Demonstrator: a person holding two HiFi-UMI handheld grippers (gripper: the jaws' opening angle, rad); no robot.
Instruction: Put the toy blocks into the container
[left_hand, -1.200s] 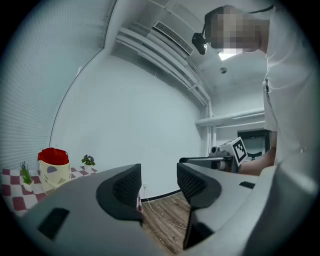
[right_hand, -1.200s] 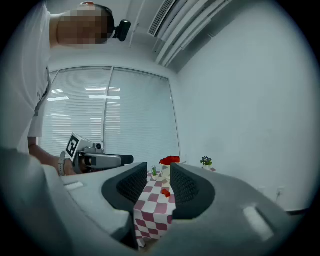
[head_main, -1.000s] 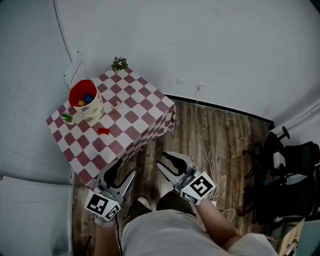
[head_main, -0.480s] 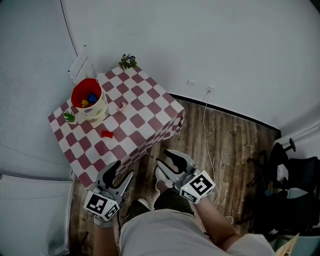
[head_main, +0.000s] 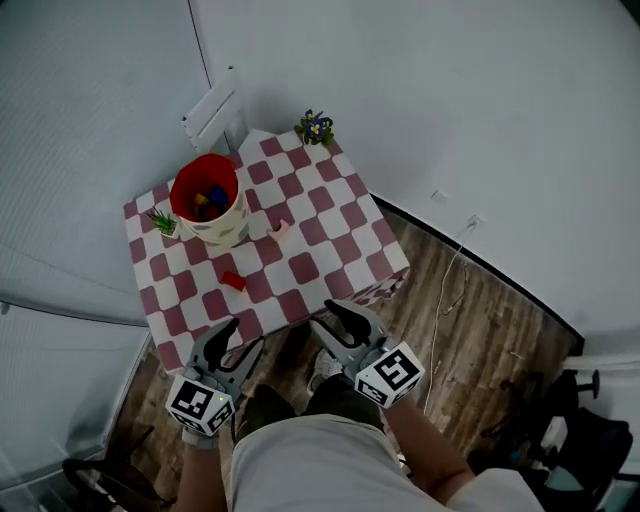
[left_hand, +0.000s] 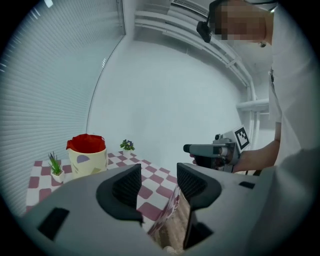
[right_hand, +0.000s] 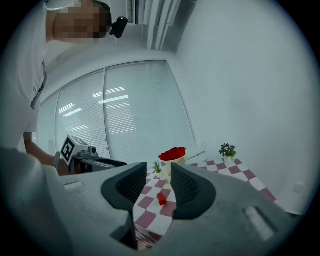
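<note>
Evidently the approach is the step in hand; no pick-up has begun. The left gripper (head_main: 245, 335) and right gripper (head_main: 325, 317) hang at the near edge of the table (head_main: 340, 230). Each has its jaws drawn together with nothing between them.

Task items noted:
- One red block (head_main: 233, 281) lies loose on the checked cloth, at about 12 o'clock from the left gripper. The right gripper view sights it through the slit between that gripper's jaws.
- The container (head_main: 208, 203), cream with a red lining, stands upright at 11 o'clock from that block, well apart from it. Coloured blocks already lie inside.
- A small pale pink piece (head_main: 281, 232) sits at 1 o'clock from the red block; I cannot tell whether it is a toy block.

Judgement on the next move: one gripper must part its jaws, reach over the cloth and come down astride the red block before closing. The left looks better placed.

Against a second ago, the table has come from far off at 11 o'clock to directly ahead of the grippers. The person has plainly stepped up to it. The dark equipment on the floor has slipped to the corner at 5 o'clock. Both pairs of jaws are closed as before.
</note>
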